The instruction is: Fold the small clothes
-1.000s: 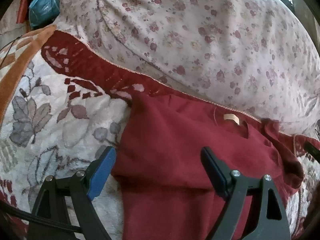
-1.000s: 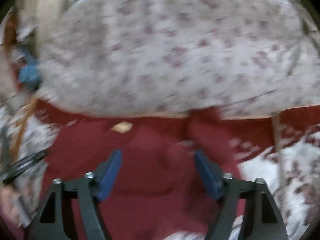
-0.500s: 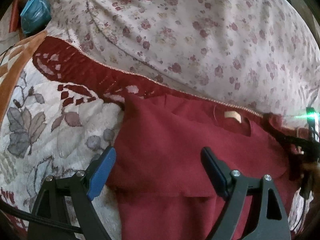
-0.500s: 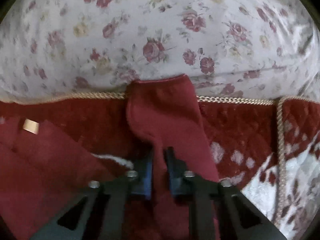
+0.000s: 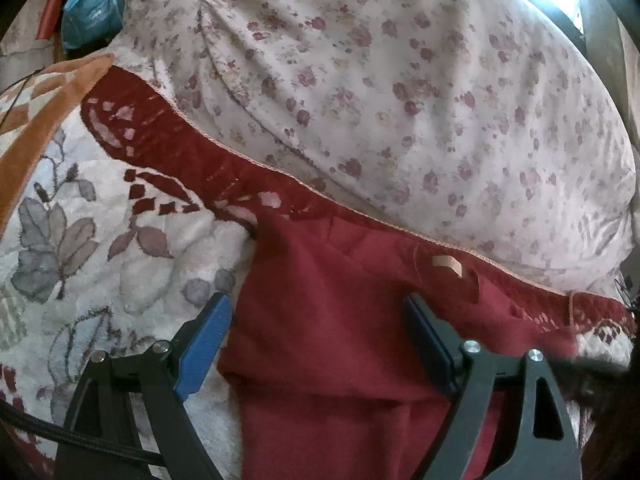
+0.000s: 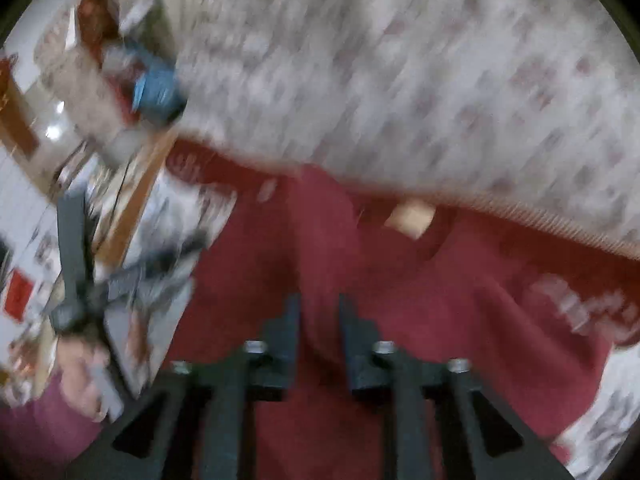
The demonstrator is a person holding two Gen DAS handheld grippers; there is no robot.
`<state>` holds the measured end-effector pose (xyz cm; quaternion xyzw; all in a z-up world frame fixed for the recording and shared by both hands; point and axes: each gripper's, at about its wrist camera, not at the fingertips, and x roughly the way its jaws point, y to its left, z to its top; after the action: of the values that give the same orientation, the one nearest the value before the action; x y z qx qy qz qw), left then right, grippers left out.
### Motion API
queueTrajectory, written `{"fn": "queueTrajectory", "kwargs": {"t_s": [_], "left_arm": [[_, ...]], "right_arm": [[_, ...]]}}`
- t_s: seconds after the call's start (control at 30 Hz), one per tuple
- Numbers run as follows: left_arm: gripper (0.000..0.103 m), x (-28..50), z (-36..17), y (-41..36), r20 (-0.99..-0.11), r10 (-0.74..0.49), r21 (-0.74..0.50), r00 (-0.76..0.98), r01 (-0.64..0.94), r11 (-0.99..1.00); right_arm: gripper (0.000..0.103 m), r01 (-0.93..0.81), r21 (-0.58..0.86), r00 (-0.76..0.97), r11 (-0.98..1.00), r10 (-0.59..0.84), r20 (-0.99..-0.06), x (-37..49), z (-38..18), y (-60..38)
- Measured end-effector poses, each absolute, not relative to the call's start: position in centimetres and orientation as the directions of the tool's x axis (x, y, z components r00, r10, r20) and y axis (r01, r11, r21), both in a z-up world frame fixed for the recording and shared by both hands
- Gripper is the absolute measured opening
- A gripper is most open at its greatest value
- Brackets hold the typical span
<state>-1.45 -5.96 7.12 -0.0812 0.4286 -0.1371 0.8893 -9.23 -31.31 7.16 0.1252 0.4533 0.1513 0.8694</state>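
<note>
Garment: the red top (image 5: 340, 320) lay at lower centre of your left view, on the leaf-patterned blanket (image 5: 100, 240).
Left gripper (image 5: 316, 332): spread wide, nothing pinched.
Right gripper (image 6: 318, 320): blurred; its jaws had just been opening, red cloth showing between them, grip unclear.

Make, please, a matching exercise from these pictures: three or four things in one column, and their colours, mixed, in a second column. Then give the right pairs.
Things:
1. garment
2. bag
3. garment's label
4. pillow

Colours:
A. pale with small dark-pink flowers
B. dark red
C. beige
D. blue

Pairs: 1-B, 2-D, 3-C, 4-A
</note>
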Motion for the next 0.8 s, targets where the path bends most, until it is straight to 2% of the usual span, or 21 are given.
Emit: {"fn": "queueTrajectory", "kwargs": {"t_s": [0.03, 0.1, 0.17, 0.23, 0.3, 0.5, 0.53, 0.6, 0.63, 0.67, 0.7, 0.73, 0.8], "left_arm": [[0.088, -1.5, 7.1, -6.1, -0.740, -0.322, -0.266, 0.591, 0.183, 0.947], [0.091, -1.7, 7.2, -6.4, -0.734, -0.340, -0.271, 0.588, 0.205, 0.940], [0.092, -2.0, 7.2, -6.8, -0.734, -0.347, -0.264, 0.584, 0.226, 0.938], [0.092, -2.2, 7.1, -7.3, -0.738, -0.346, -0.256, 0.579, 0.234, 0.938], [0.092, -2.2, 6.7, -8.1, -0.743, -0.343, -0.244, 0.574, 0.245, 0.938], [0.092, -1.2, 5.1, -11.1, -0.766, -0.360, -0.236, 0.532, 0.289, 0.928], [0.090, -1.0, 4.6, -11.6, -0.773, -0.364, -0.236, 0.520, 0.298, 0.925], [0.064, -0.6, 3.7, -12.7, -0.794, -0.356, -0.216, 0.493, 0.319, 0.923], [0.033, -0.5, 3.3, -13.1, -0.806, -0.346, -0.199, 0.479, 0.332, 0.922], [0.021, -0.4, 3.0, -13.4, -0.817, -0.331, -0.174, 0.472, 0.345, 0.922], [0.019, -0.4, 3.2, -13.3, -0.809, -0.325, -0.166, 0.490, 0.340, 0.926], [0.013, -0.4, 3.5, -13.0, -0.796, -0.336, -0.179, 0.503, 0.335, 0.925], [0.011, -0.3, 4.8, -11.9, -0.763, -0.377, -0.229, 0.526, 0.325, 0.917]], "right_arm": [[0.051, -0.143, 0.351, 0.517, 0.925, 0.372, -0.771, -9.8, 6.4, -30.9], [0.053, -0.130, 0.342, 0.531, 0.931, 0.356, -0.769, -11.8, 6.0, -32.1], [0.069, -0.083, 0.316, 0.576, 0.945, 0.304, -0.759, -14.3, 6.9, -34.0], [0.080, -0.033, 0.294, 0.627, 0.955, 0.249, -0.738, -15.6, 8.1, -35.2], [0.085, 0.044, 0.279, 0.680, 0.959, 0.176, -0.712, -18.0, 8.7, -38.0], [0.085, 0.264, 0.401, 0.701, 0.877, 0.111, -0.705, -18.9, 7.4, -45.0], [0.085, 0.280, 0.407, 0.707, 0.870, 0.100, -0.700, -18.8, 7.3, -45.5], [0.085, 0.324, 0.408, 0.699, 0.854, 0.074, -0.711, -18.4, 6.6, -46.5], [0.085, 0.334, 0.412, 0.694, 0.848, 0.074, -0.716, -18.3, 6.4, -47.0], [0.085, 0.343, 0.417, 0.688, 0.842, 0.077, -0.722, -18.2, 6.1, -47.4], [0.085, 0.349, 0.417, 0.683, 0.839, 0.077, -0.726, -18.2, 5.9, -47.6], [0.085, 0.353, 0.416, 0.679, 0.838, 0.076, -0.730, -18.0, 5.7, -47.7], [0.085, 0.354, 0.406, 0.670, 0.843, 0.075, -0.739, -17.8, 5.4, -47.5]]}}
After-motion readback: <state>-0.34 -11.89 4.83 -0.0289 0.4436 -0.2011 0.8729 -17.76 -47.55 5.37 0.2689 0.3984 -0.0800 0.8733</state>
